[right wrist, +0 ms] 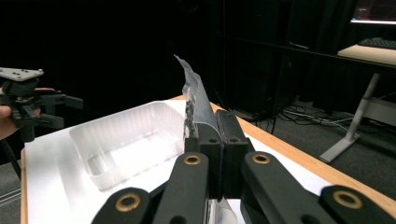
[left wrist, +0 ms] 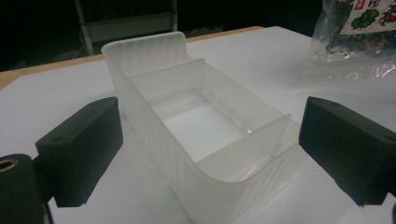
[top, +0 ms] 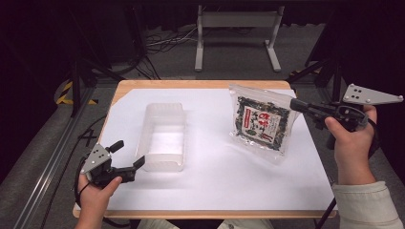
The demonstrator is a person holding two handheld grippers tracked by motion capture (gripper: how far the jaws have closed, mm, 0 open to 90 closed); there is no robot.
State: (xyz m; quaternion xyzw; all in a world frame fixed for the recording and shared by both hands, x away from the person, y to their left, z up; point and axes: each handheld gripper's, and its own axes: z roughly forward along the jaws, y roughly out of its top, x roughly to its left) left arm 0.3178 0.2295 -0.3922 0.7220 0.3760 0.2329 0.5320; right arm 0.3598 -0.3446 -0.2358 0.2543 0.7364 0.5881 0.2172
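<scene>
A clear plastic packet of dark dried greens with a red and white label (top: 261, 123) hangs tilted above the white sheet at the right. My right gripper (top: 295, 105) is shut on the packet's right edge; in the right gripper view the packet edge (right wrist: 196, 100) rises from between the closed jaws. A translucent plastic bin (top: 165, 136) lies on the sheet left of centre, empty, with two inner dividers (left wrist: 261, 135). My left gripper (top: 128, 153) is open near the bin's near left corner, its fingers (left wrist: 81, 151) standing either side of the bin's near end without touching it.
A white sheet (top: 224, 181) covers most of the wooden table (top: 143, 85). Beyond the far edge stands a grey metal frame (top: 236, 33) on the floor, with cables (top: 162, 40) nearby. Dark stands flank both sides.
</scene>
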